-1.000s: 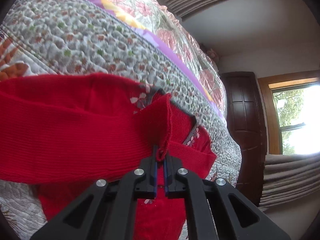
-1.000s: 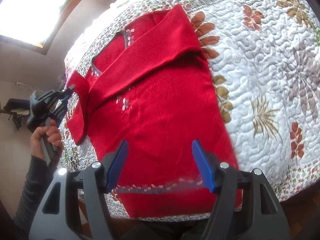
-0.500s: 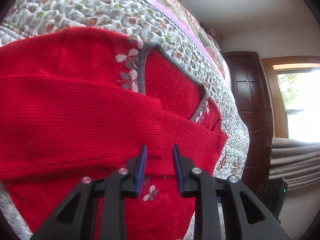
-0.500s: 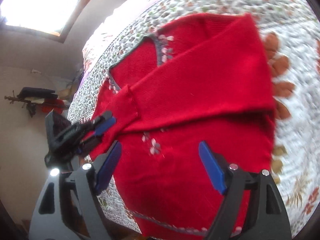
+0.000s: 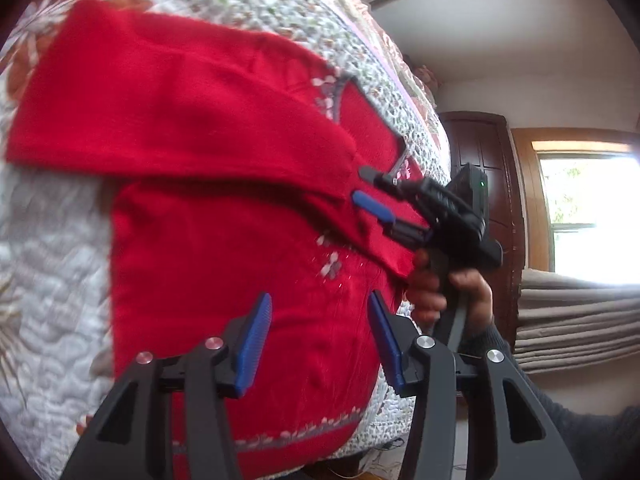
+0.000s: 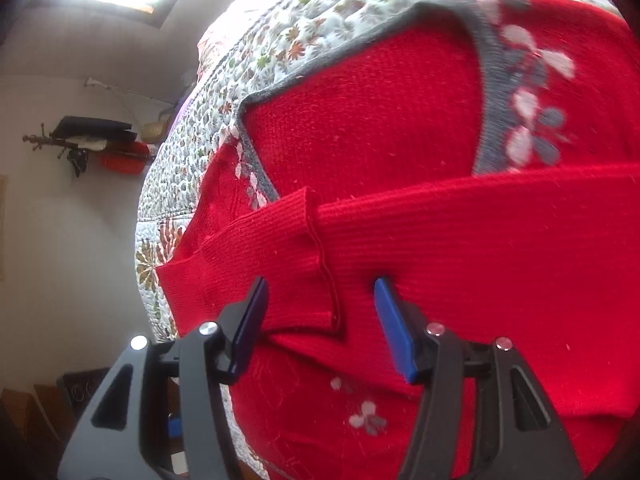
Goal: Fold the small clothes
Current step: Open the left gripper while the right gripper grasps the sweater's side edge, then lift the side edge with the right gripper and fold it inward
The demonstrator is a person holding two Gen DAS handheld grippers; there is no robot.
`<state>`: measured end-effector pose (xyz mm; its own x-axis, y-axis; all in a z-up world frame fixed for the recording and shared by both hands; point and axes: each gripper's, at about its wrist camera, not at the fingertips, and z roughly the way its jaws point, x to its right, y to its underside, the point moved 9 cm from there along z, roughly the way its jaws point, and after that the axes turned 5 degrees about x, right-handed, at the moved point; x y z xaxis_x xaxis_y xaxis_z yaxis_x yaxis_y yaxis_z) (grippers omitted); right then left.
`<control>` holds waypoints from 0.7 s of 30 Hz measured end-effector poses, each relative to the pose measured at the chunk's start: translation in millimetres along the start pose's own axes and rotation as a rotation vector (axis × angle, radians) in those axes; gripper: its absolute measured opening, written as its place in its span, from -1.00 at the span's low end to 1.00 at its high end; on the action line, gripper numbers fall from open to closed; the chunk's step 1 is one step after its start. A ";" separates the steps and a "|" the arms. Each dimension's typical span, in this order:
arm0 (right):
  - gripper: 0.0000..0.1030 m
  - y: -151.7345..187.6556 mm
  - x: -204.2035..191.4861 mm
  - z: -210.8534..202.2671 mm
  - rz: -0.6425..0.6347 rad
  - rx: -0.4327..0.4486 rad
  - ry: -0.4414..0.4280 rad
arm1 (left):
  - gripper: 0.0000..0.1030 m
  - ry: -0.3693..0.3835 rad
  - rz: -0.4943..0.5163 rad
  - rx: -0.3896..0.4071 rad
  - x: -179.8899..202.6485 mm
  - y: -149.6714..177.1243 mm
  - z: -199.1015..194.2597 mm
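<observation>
Ahead of the left hand-held gripper [image 5: 318, 340], a red sweater [image 5: 200, 260] lies front-up on the quilted bed [image 5: 48, 240]. Bare quilt shows off to the gripper's left. This gripper hovers over the lower body of the sweater with its pads spread wide and nothing between them. The grey-trimmed hem [image 5: 300, 434] is just below its fingers.

Further ahead, one sleeve [image 5: 180, 120] is laid across the chest as a broad band running from upper left down to the right. At its far end, ahead and to the right, is the right hand-held gripper [image 5: 364, 186], gripped by a hand [image 5: 452, 292].

In the right wrist view, the right hand-held gripper [image 6: 320, 312] also stands spread. The ribbed cuff [image 6: 240, 272] lies flat between and just beyond its pads, not pinched. The grey neckline [image 6: 484, 92] is above it, further forward.

My reading is that the first sleeve fold is done, with the cuff resting on the chest. Whether the other sleeve is already tucked in I cannot tell, since the band covers that side. What looks left is that sleeve, if it is loose, and then folding the body from the hem up towards the neckline.
</observation>
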<state>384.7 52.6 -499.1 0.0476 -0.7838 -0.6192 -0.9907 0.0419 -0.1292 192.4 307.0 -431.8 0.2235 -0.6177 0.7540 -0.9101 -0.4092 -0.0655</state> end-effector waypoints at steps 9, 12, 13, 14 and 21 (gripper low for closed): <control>-0.17 2.0 -29.7 19.5 -0.102 -0.029 -0.007 | -0.02 0.013 -0.050 0.016 -6.3 7.4 -8.9; -0.27 1.4 -32.0 23.9 -0.089 -0.036 -0.027 | -0.01 0.019 -0.047 0.020 -5.2 5.4 -10.1; -0.29 -0.3 -32.2 26.5 -0.076 -0.035 -0.031 | -0.01 0.020 -0.046 0.020 -5.2 5.1 -10.2; -0.33 -2.7 -31.7 28.0 -0.056 -0.032 -0.039 | -0.01 0.018 -0.045 0.019 -6.0 5.0 -10.3; -0.92 -15.3 -27.0 29.9 0.035 -0.026 -0.071 | 0.01 0.001 -0.064 0.015 -14.6 10.7 -13.4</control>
<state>402.4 91.6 -503.6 0.0211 -0.7365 -0.6761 -0.9949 0.0515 -0.0871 174.7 320.7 -434.7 0.2808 -0.5889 0.7578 -0.8886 -0.4580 -0.0267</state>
